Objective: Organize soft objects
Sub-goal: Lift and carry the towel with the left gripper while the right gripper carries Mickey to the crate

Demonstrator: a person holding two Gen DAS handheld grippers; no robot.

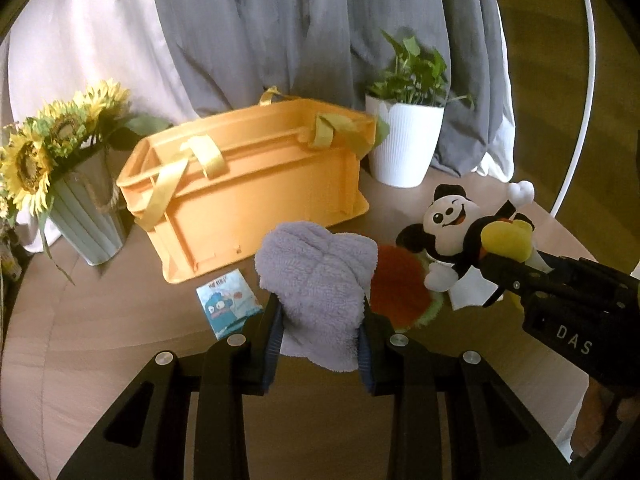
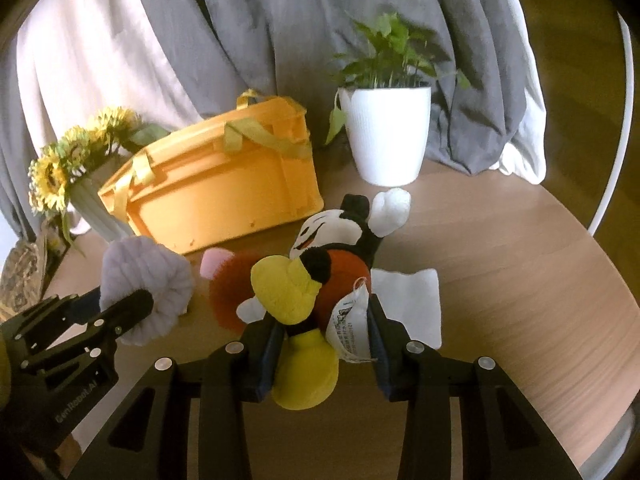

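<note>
wooden table [image 1: 100, 320], grey curtain [image 1: 280, 20] behind

Inside of the orange plastic storage crate [image 1: 256, 184] hidden by its near wall, round rust-red plush cushion [image 1: 398, 292] right of the crate half covered by the fluffy lilac-grey towel [image 1: 320, 280], small blue printed packet [image 1: 228, 304] before the crate, print too small to read

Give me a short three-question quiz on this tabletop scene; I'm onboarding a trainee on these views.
1. True or false: the left gripper is shut on the grey towel.
2. What does the right gripper hold? A) plush mouse toy B) potted plant C) sunflowers
3. Fill in: the orange basket stands between the sunflower vase and the ____.

Key
1. True
2. A: its fingers clamp the plush mouse toy
3. white plant pot
</note>
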